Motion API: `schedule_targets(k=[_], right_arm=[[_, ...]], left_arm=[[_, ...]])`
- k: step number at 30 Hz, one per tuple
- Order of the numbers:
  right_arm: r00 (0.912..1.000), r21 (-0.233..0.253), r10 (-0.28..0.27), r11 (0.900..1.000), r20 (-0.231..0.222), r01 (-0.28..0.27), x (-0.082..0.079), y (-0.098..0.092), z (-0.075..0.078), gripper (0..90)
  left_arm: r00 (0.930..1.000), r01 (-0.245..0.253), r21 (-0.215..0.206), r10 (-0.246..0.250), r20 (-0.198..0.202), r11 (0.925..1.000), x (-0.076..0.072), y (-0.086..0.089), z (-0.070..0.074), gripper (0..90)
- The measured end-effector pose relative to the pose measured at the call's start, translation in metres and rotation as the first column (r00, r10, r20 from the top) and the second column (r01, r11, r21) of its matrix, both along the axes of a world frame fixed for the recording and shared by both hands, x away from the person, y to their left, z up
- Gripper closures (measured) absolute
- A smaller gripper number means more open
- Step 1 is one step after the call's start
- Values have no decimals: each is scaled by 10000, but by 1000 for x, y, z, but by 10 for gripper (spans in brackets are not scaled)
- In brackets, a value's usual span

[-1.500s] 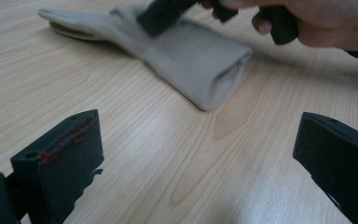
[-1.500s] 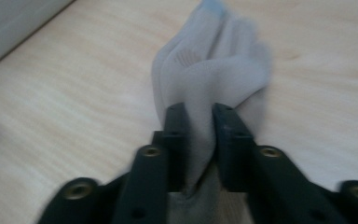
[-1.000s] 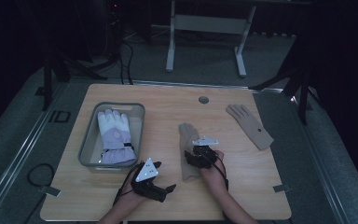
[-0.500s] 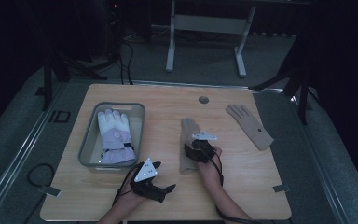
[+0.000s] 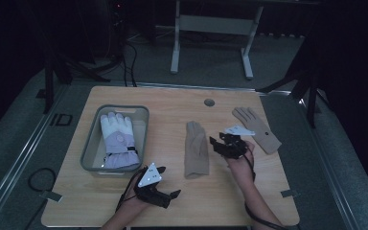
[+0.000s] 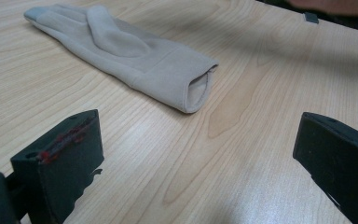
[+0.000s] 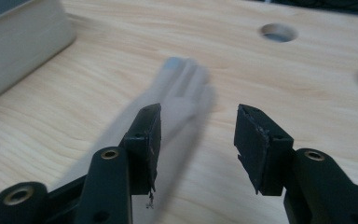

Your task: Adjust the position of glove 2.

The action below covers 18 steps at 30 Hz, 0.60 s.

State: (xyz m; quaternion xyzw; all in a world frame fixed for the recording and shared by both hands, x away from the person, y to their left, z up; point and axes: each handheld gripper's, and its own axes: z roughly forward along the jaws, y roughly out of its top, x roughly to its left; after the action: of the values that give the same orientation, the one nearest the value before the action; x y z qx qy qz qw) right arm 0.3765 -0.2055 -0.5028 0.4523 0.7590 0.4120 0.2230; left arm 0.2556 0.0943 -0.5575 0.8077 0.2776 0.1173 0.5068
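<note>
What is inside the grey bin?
The bin holds one white glove, lying flat with its fingers pointing away from the person and a lilac cuff at the near end. The bin floor beneath the glove is covered, so anything under it cannot be seen.

Dim room: wooden table (image 5: 172, 103) on grey floor (image 5: 24, 120), white stand (image 5: 211, 24) behind.

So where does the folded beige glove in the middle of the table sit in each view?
High view: folded beige glove at table centre, left of the right tongs.
Left gripper view: upper left, cuff opening facing the camera.
Right gripper view: blurred, behind the left jaw.
Shared landmark: the light wooden table.
</note>
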Motion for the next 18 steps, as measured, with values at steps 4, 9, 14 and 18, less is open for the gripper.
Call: schedule_targets(k=[4,9,14,18], right_arm=[[9997,-107,-242,9996,62,243,6,-38,4,522],[9944,3,-1039,9946,-210,1039,21,-88,1,536],[9803,30,-1877,9821,-621,1882,42,-124,-6,545],[9772,-207,-1982,9801,-755,1972,61,-140,-13,548]], left_arm=[[10000,31,-9,-31,-5,10000,1,0,0,15],[10000,49,0,-49,-35,10000,1,0,-1,16],[9999,87,-22,-87,-59,10000,0,-1,-1,15],[10000,50,-70,-50,-78,10000,1,0,-1,16]])
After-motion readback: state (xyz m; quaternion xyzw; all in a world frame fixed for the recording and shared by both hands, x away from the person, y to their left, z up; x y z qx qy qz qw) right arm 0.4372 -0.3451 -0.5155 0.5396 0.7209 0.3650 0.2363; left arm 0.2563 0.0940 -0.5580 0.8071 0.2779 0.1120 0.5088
